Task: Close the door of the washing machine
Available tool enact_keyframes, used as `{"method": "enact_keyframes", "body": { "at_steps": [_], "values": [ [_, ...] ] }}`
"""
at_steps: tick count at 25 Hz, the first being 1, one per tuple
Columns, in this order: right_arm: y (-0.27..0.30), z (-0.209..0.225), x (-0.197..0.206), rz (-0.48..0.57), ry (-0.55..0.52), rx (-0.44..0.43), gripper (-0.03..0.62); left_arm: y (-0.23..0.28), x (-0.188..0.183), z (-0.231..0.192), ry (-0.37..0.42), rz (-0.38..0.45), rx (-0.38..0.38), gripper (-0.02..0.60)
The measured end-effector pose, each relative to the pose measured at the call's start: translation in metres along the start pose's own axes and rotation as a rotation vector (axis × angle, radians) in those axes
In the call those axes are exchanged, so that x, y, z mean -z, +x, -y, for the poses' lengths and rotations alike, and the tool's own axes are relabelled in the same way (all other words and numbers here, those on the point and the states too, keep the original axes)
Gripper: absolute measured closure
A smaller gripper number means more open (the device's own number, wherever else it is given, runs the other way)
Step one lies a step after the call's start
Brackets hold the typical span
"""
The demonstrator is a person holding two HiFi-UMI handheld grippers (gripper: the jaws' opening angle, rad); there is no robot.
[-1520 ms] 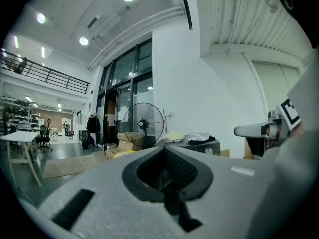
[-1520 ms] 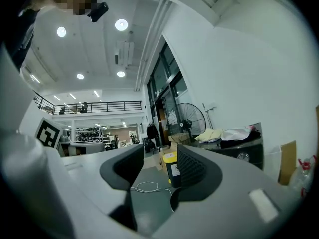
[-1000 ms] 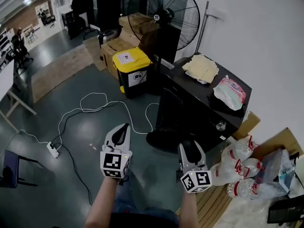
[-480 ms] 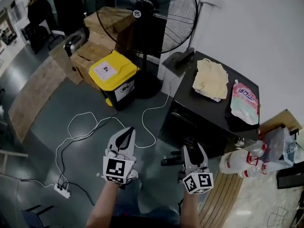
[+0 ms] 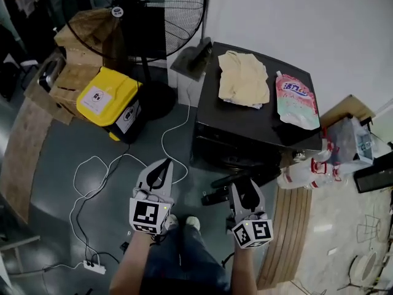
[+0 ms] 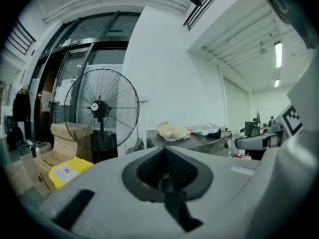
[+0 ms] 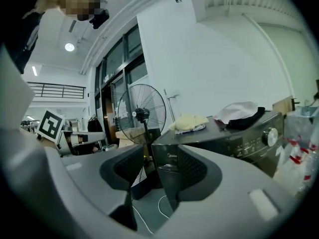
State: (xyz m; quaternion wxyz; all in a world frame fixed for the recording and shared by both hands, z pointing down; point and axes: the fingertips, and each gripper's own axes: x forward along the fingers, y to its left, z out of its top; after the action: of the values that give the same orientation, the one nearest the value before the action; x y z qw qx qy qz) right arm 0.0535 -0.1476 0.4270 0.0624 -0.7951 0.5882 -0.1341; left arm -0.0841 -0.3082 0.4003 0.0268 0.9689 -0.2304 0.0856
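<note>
The black washing machine [image 5: 258,141] stands straight ahead against the white wall, with a yellow cloth [image 5: 243,78] and a detergent pouch [image 5: 295,100] on its top. Its dark door [image 5: 230,180] sticks out from the front, swung open toward me. My right gripper [image 5: 244,188] is open, just short of that door. In the right gripper view the right gripper [image 7: 149,169] frames the machine's front corner [image 7: 167,166]. My left gripper [image 5: 163,165] is shut and empty, to the left of the machine over the floor. In the left gripper view the left gripper [image 6: 167,179] points at the machine [image 6: 194,141].
A large standing fan [image 5: 138,17] and a yellow-lidded bin [image 5: 110,100] stand left of the machine, with cardboard boxes [image 5: 73,72] behind. A white cable [image 5: 98,177] loops over the floor to a power strip [image 5: 93,266]. Water bottles [image 5: 304,174] and a bag [image 5: 350,143] lie at the right.
The view has swung and closed in, so the washing machine now sits straight ahead, near the right gripper. Both grippers keep their pose in front of me.
</note>
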Motion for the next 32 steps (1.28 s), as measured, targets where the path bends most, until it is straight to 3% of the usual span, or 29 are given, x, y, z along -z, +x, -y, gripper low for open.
{"method": "enact_keyframes", "body": {
  "at_steps": [9,17,25,32],
  "values": [
    [-0.027,0.033,0.065,-0.091,0.084,0.101,0.393,0.034,0.03,0.052,0.023,-0.061,0.122,0.574],
    [-0.039,0.039,0.161,-0.214,0.169,0.155,0.401,0.048,0.096,0.085,-0.015,-0.118,0.188,0.574],
    [-0.041,0.047,0.266,-0.337,0.275,0.254,0.431,0.048,0.166,0.094,-0.052,-0.189,0.188,0.574],
    [-0.025,0.063,0.301,-0.387,0.359,0.351,0.441,0.046,0.182,0.091,-0.055,-0.208,0.175,0.574]
  ]
}}
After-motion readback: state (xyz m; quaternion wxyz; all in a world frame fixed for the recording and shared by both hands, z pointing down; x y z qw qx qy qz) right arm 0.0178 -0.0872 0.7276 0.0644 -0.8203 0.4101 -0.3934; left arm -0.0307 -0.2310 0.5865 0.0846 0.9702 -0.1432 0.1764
